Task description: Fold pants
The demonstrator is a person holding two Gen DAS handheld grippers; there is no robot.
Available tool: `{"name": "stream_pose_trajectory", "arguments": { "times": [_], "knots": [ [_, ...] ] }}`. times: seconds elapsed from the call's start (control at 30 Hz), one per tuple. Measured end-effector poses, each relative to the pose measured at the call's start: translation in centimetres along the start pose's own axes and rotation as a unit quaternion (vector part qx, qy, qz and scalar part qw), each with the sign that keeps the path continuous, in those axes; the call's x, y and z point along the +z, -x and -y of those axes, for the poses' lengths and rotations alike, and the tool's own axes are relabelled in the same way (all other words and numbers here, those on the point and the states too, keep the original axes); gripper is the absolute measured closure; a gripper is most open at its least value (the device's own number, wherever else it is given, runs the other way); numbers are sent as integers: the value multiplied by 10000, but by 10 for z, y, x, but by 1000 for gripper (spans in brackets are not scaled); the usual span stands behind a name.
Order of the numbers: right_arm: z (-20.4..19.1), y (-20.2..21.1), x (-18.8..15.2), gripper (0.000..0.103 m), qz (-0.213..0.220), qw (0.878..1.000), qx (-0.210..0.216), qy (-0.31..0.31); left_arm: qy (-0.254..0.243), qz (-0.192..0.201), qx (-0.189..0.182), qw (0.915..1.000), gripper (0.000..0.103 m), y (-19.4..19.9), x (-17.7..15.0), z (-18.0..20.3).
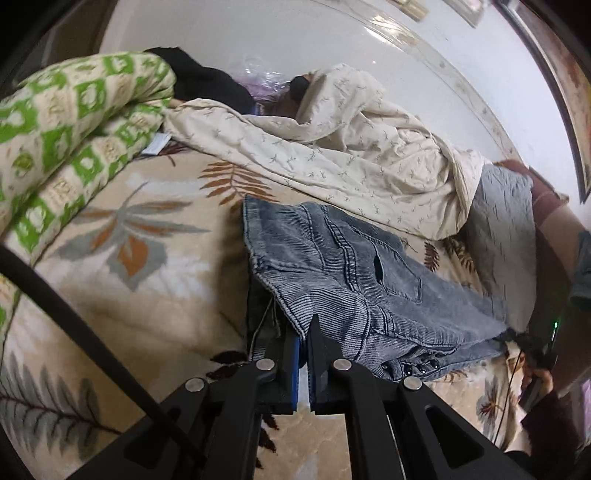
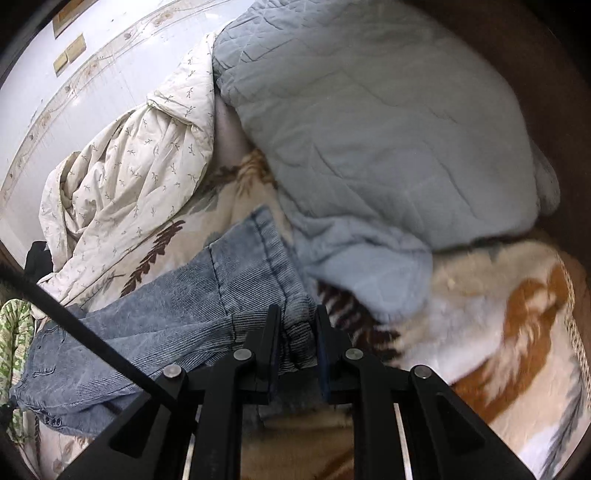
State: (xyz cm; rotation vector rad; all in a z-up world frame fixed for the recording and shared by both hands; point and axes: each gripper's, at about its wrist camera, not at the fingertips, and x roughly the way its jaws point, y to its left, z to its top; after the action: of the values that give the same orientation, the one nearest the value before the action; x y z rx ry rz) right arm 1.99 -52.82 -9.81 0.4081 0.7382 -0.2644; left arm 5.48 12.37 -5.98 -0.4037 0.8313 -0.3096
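My left gripper (image 1: 301, 332) and right gripper (image 2: 297, 325) are each clamped on the pants (image 1: 351, 266) above the blanket (image 1: 147, 295).

Pants (image 1: 332, 258): blue-grey ribbed corduroy cloth, faded, matt. Bed blanket (image 1: 155, 280): plush fleece, leaf print, soft nap. Cream quilt (image 1: 351, 155): thin crinkled cotton-like cloth, sprig print. Grey quilt (image 2: 369, 129): stitched padded cloth, matt. Green-check quilt (image 1: 66, 122): printed cloth. Left gripper (image 1: 303, 332): matt black plastic, bright metal pivot pins. Wall (image 1: 258, 33): smooth, slightly glossy.
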Motion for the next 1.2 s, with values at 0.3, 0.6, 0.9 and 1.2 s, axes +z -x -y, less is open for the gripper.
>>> {"name": "stream_pose_trajectory", "arguments": {
  "times": [0.3,0.6,0.9,1.2],
  "knots": [
    [7,9,-14,86,35,9996,176,-231,192,130,-172,9996,99,7,-1,-22],
    [26,17,-30,62,-40,9978,380,-534,134,-217,-90,9996,98,-5,-15,-38],
    [28,46,-2,54,372,9957,597,-605,85,-318,-121,9994,97,-5,-21,-44],
    [-1,-46,61,48,-638,9978,175,-34,-27,-368,26,9993,96,-8,-22,-42]
  ]
}}
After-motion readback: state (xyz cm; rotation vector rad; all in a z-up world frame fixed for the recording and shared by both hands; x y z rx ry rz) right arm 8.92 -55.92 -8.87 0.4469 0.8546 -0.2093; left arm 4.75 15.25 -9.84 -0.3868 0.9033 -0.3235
